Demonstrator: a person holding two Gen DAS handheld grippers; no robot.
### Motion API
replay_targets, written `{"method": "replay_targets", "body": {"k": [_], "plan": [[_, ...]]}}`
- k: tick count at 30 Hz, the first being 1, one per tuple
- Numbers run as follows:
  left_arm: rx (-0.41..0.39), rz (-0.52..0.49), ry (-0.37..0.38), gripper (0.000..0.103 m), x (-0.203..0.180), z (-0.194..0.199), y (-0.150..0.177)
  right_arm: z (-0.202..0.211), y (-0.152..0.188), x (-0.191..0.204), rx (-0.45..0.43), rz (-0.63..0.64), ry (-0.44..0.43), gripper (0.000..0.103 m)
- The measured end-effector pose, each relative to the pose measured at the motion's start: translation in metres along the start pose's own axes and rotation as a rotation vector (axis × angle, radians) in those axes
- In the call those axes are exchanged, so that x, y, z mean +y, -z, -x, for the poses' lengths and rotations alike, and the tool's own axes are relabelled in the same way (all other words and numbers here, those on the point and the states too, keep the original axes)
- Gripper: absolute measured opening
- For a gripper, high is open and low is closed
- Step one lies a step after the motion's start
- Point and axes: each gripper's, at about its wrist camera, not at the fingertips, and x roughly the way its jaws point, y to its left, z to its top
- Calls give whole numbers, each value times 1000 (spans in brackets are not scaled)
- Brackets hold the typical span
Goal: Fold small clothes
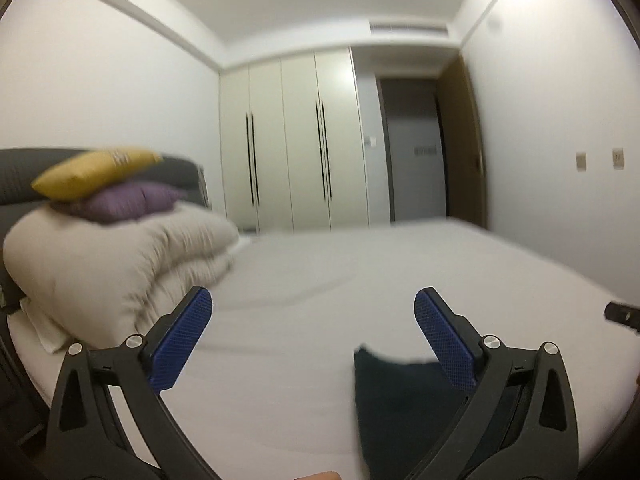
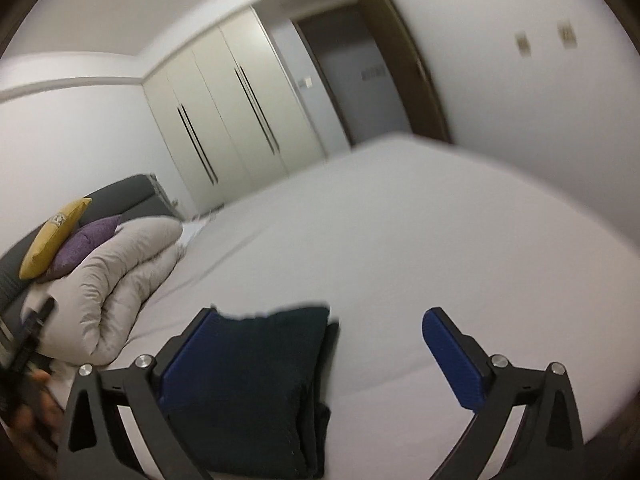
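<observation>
Bedroom walls and a pale wardrobe point(image 1: 296, 140) fill the far background, and a wide bed point(image 1: 320, 280) with a plain light sheet takes up the near ground. At its far left a rolled duvet point(image 1: 120, 264) carries a purple cushion point(image 1: 128, 200) and a yellow cushion point(image 1: 92, 172). On the near part of the sheet lies the task's piece, a dark folded garment point(image 2: 248, 384), looking like a compact flat packet with its long axis running from near to far. Both views are blurred, so its edges are soft. The left gripper point(image 1: 312, 344) has its jaws spread wide with nothing between them; the packet sits low and to the right of its fingers, partly behind the right finger. The right gripper point(image 2: 316, 364) is also spread wide, and the cloth lies below its gap, toward the left finger point(image 2: 188, 360), with no pad seen pressing it. My judgement: the right hand is nearer, and would reach down and slightly left for any further fold
</observation>
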Motion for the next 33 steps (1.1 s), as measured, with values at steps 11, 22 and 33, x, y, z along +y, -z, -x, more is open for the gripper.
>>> {"method": "replay_targets", "body": {"k": [11,22,33], "plan": [[24,24,57,103,25,70,-66,106,-47,49,-275,183,-3,103],[187,11,111,103,28,88,-49,142,-51,73,-168,260,-19,103],[540,21,123,103,10,34,4,92,-26,60,104,108,62,103]]}}
